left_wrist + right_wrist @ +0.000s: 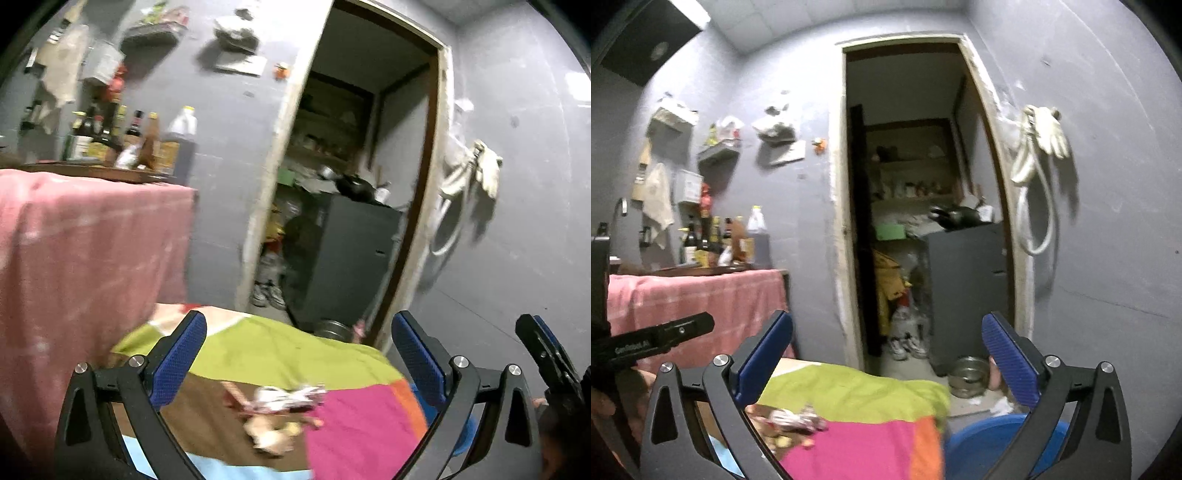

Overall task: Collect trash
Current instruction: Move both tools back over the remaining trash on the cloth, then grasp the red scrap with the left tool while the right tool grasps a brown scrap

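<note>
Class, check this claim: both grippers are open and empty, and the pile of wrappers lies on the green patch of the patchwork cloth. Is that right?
Not quite. The pile of wrappers lies on the brown patch, as the left wrist view shows. The left gripper and right gripper are indeed open and empty above the patchwork cloth.

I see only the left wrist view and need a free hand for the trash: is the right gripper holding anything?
Observer: No. The right gripper stands wide open, with nothing between its pads.
Operator: Is there any container near it to drop things in?
Observer: Yes, a blue tub stands just past the right edge of the patchwork cloth. Your view shows only a sliver of it.
</note>
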`<state>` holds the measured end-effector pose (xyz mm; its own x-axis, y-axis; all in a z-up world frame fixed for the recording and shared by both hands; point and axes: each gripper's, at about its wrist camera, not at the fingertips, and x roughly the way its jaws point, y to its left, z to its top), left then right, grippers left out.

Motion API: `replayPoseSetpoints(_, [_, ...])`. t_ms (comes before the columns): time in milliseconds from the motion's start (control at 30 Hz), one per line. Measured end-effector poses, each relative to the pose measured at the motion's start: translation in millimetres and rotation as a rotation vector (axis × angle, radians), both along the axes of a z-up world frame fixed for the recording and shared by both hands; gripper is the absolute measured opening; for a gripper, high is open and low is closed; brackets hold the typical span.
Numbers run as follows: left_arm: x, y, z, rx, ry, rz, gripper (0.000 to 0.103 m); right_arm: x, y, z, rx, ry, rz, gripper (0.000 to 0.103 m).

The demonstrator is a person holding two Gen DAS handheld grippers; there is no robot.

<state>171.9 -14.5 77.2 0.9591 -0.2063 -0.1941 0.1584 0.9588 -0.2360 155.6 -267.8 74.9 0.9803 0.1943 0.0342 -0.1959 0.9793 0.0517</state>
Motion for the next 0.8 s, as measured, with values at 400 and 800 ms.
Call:
replayPoseSetpoints(400, [-17.6, 63.7, -45.6, 0.040, 0.060, 0.099, 0.101, 6.8, 73.9, -20.8, -0.068, 0.016, 0.109, 0.103])
replayPoseSetpoints(800, [46.8, 55.9, -92.8, -0.003, 0.331, 0.006, 0.100, 64.0, 83.9, -69.9, -0.174, 0.274, 0.118, 0.098])
